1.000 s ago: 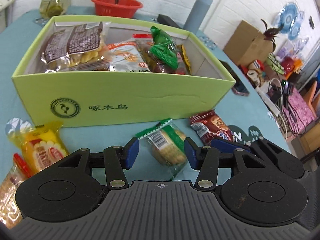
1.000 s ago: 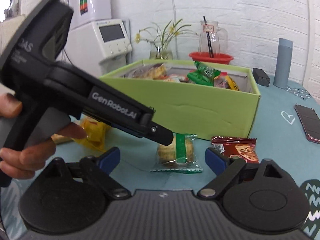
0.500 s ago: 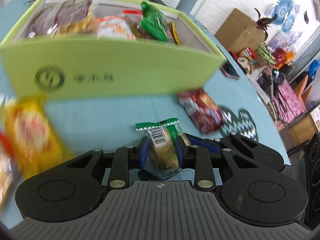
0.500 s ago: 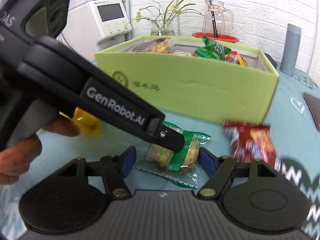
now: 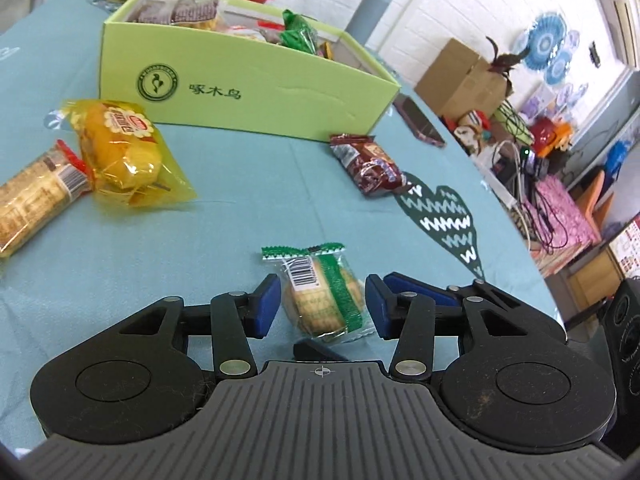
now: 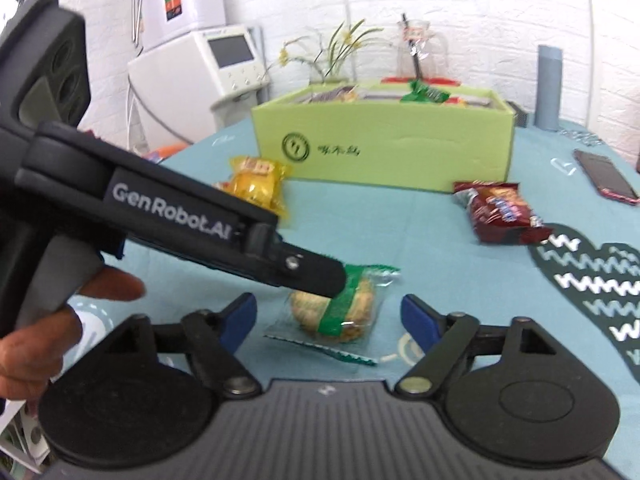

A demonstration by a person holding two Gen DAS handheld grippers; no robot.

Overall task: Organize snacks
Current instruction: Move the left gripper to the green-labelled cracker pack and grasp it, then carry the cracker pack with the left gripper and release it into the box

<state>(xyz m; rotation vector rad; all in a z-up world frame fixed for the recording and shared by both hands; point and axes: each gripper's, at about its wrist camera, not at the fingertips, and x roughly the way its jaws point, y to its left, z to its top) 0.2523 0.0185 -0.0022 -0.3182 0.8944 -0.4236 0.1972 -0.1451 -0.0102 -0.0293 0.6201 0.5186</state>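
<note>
The green box (image 5: pixel 248 80) at the back of the tabletop (image 5: pixel 240 200) already holds several snacks, but the green-wrapped biscuit (image 5: pixel 320 300), a yellow packet (image 5: pixel 124 152), a red packet (image 5: pixel 368 160) and a cracker roll (image 5: pixel 32 196) still lie outside it. The biscuit rests between the left gripper (image 5: pixel 320 306), whose fingers have just been opening and stand apart from it, and the right gripper (image 6: pixel 328 316), likewise spread. Only the left view shows the cracker roll; only the right shows the person's hand (image 6: pixel 44 320).
</note>
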